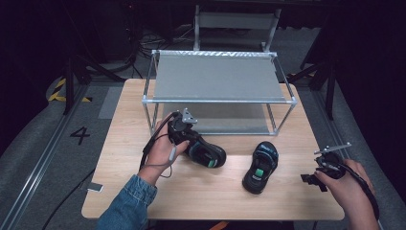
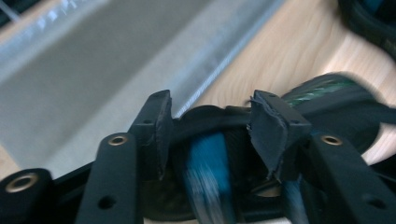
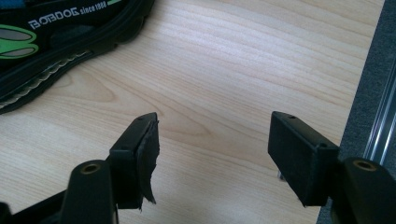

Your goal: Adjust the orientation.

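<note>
Straddling the heel of the left sandal [image 1: 207, 154] with the left gripper [image 2: 210, 135], jaws part-open around its rim without clamping, just in front of the metal rack [image 1: 218, 76]. Hovering wide open and empty, the right gripper [image 3: 212, 154], beside the right sandal [image 3: 56, 42] reading "BOBDOG since 1988". Showing a painted "4" [image 1: 80, 135] on the floor.

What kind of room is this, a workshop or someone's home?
Probably a lab or recording studio: dark surroundings, a numbered floor with rails, a bare wooden table bearing a metal rack, and hand-held grippers working with sandals.
</note>
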`<state>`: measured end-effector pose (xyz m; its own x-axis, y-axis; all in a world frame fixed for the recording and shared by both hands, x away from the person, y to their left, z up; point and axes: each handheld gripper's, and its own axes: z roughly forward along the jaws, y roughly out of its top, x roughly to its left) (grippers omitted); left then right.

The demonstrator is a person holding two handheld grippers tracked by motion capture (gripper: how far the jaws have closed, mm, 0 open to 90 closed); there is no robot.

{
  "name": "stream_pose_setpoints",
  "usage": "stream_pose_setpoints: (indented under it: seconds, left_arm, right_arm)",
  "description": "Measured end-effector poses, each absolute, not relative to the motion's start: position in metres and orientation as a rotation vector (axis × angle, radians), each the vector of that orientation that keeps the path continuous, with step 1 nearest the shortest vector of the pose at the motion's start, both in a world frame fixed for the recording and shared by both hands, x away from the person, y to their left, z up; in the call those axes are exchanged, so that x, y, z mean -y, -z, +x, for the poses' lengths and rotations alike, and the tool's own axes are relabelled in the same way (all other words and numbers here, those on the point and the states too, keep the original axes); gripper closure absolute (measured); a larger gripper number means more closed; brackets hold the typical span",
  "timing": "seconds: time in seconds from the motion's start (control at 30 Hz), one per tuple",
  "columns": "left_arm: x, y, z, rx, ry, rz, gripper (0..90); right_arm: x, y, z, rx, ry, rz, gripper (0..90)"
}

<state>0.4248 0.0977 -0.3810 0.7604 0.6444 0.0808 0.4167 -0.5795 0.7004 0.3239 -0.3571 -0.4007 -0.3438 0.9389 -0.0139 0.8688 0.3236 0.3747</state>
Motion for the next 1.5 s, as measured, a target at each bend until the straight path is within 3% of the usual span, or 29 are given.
stream_pose_setpoints:
  seconds: [0.1, 0.33, 0.83, 0.93, 1.0, 1.17, 1.27, 1.5]
  left_arm:
    - [-0.105, 0.37, 0.422, -0.805, -0.381, 2.197, 48.4]
    - [-0.109, 0.365, 0.416, -0.814, -0.322, 2.207, 47.2]
    - [-0.055, 0.371, 0.416, -0.72, -0.162, 2.342, 39.6]
    - [-0.037, 0.38, 0.418, -0.714, -0.129, 2.33, 43.8]
    - [-0.029, 0.384, 0.42, -0.714, -0.116, 2.324, 54.3]
    - [-0.018, 0.396, 0.423, -0.727, -0.093, 2.363, 65.2]
    - [-0.018, 0.398, 0.424, -0.721, -0.033, 2.342, 83.2]
    - [-0.028, 0.384, 0.409, -0.686, -0.031, 2.41, 86.2]
  right_arm:
    - [0.361, 0.4, 0.323, -2.346, -0.449, 1.662, 34.4]
    - [0.361, 0.401, 0.326, -2.352, -0.446, 1.654, 34.4]
    - [0.36, 0.398, 0.33, -2.362, -0.489, 1.636, 34.3]
    - [0.36, 0.397, 0.33, -2.365, -0.496, 1.625, 34.3]
    - [0.359, 0.397, 0.33, -2.368, -0.499, 1.622, 34.3]
    - [0.357, 0.397, 0.329, -2.381, -0.505, 1.613, 34.3]
    - [0.359, 0.397, 0.328, -2.373, -0.503, 1.617, 34.3]
    - [0.358, 0.396, 0.328, -2.373, -0.503, 1.614, 34.4]
